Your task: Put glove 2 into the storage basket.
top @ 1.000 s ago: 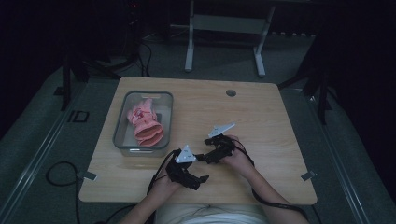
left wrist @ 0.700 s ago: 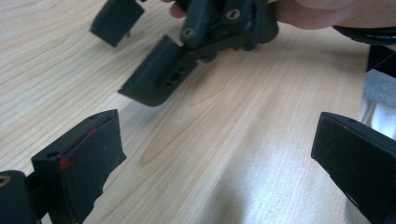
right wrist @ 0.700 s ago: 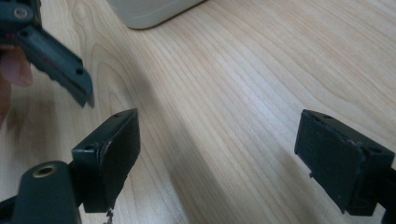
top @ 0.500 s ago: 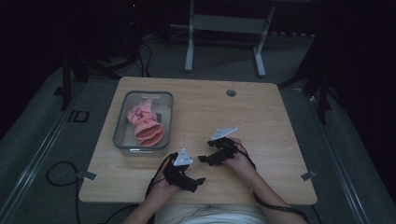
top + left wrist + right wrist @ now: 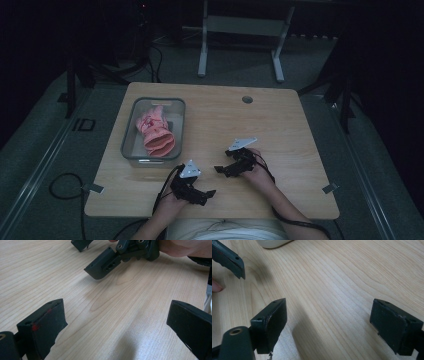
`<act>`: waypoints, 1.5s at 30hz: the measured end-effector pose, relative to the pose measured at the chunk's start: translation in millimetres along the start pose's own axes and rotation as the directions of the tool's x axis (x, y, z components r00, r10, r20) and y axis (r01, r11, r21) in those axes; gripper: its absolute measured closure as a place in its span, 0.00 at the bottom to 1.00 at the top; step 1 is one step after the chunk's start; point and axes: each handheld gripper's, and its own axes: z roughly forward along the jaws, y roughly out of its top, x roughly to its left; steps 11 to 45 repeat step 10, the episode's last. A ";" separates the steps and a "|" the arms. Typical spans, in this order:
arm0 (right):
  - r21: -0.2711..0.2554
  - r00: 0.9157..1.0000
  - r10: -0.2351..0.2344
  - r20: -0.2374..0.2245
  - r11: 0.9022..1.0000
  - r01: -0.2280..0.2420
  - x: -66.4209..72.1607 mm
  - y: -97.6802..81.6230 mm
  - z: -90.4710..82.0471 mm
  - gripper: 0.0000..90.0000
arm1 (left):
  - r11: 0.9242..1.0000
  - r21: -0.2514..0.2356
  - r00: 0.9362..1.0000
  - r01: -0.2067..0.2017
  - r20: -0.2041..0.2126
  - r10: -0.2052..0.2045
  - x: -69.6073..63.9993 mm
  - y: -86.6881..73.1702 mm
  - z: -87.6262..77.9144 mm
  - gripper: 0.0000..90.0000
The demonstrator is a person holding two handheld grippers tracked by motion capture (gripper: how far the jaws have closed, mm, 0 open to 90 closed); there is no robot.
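High view, my left gripper (image 5: 209,193): low over the table (image 5: 280,120) at its 6 o'clock edge, jaws spread, nothing between them.
High view, my right gripper (image 5: 220,170): just at 1 o'clock of the left one, jaws parted and empty, pointing toward 9 o'clock.
High view, pink glove (image 5: 155,132): lay crumpled inside the clear bin (image 5: 131,150), at 10 o'clock of both grippers and well apart from them.
High view, bin position: at the table's 9 o'clock side, near the left edge.
Left gripper view, my left gripper (image 5: 117,322): both black fingers (image 5: 47,325) released wide, bare wood between them.
Left gripper view, my right gripper (image 5: 92,257): at 12 o'clock, one finger tilted down just above the wood; contact could not be told.
Right gripper view, my right gripper (image 5: 332,325): fingers (image 5: 272,322) released wide over bare wood, gripping nothing.
Right gripper view, my left gripper (image 5: 230,260): one finger at 10 o'clock, near my fingertip.
Right gripper view, bin corner (image 5: 273,243): pale edge at 12 o'clock.
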 end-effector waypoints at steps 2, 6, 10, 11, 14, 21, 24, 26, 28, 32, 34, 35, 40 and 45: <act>0.002 1.000 -0.003 0.003 1.000 0.003 -0.4 -0.5 0.3 0.16 | 1.000 -0.001 1.000 0.000 -0.001 0.000 0.0 -0.1 0.1 0.02; -0.001 1.000 -0.002 0.004 1.000 0.002 -1.3 -0.8 -0.3 0.16 | 1.000 0.003 1.000 -0.001 0.000 0.001 -0.9 -0.7 0.8 0.02; -0.007 1.000 0.005 0.002 1.000 -0.005 -1.8 -0.8 -0.4 0.16 | 1.000 0.006 1.000 -0.004 0.000 0.004 -1.1 -0.8 1.0 0.02; -0.007 1.000 0.005 0.002 1.000 -0.005 -1.8 -0.8 -0.4 0.16 | 1.000 0.006 1.000 -0.004 0.000 0.004 -1.1 -0.8 1.0 0.02; -0.007 1.000 0.005 0.002 1.000 -0.005 -1.8 -0.8 -0.4 0.16 | 1.000 0.006 1.000 -0.004 0.000 0.004 -1.1 -0.8 1.0 0.02; -0.007 1.000 0.005 0.002 1.000 -0.005 -1.8 -0.8 -0.4 0.16 | 1.000 0.006 1.000 -0.004 0.000 0.004 -1.1 -0.8 1.0 0.02; -0.007 1.000 0.005 0.002 1.000 -0.005 -1.8 -0.8 -0.4 0.16 | 1.000 0.006 1.000 -0.004 0.000 0.004 -1.1 -0.8 1.0 0.02; -0.007 1.000 0.005 0.002 1.000 -0.005 -1.8 -0.8 -0.4 0.16 | 1.000 0.006 1.000 -0.004 0.000 0.004 -1.1 -0.8 1.0 0.02; -0.007 1.000 0.005 0.002 1.000 -0.005 -1.8 -0.8 -0.4 0.16 | 1.000 0.006 1.000 -0.004 0.000 0.004 -1.1 -0.8 1.0 0.02; -0.007 1.000 0.005 0.002 1.000 -0.005 -1.8 -0.8 -0.4 0.16 | 1.000 0.006 1.000 -0.004 0.000 0.004 -1.1 -0.8 1.0 0.02; -0.007 1.000 0.005 0.002 1.000 -0.005 -1.8 -0.8 -0.4 0.16 | 1.000 0.006 1.000 -0.004 0.000 0.004 -1.1 -0.8 1.0 0.02; -0.007 1.000 0.005 0.002 1.000 -0.005 -1.8 -0.8 -0.4 0.16 | 1.000 0.006 1.000 -0.004 0.000 0.004 -1.1 -0.8 1.0 0.02; -0.007 1.000 0.005 0.002 1.000 -0.005 -1.8 -0.8 -0.4 0.16 | 1.000 0.006 1.000 -0.004 0.000 0.004 -1.1 -0.8 1.0 0.02; -0.007 1.000 0.005 0.002 1.000 -0.005 -1.8 -0.8 -0.4 0.16 | 1.000 0.006 1.000 -0.004 0.000 0.004 -1.1 -0.8 1.0 0.02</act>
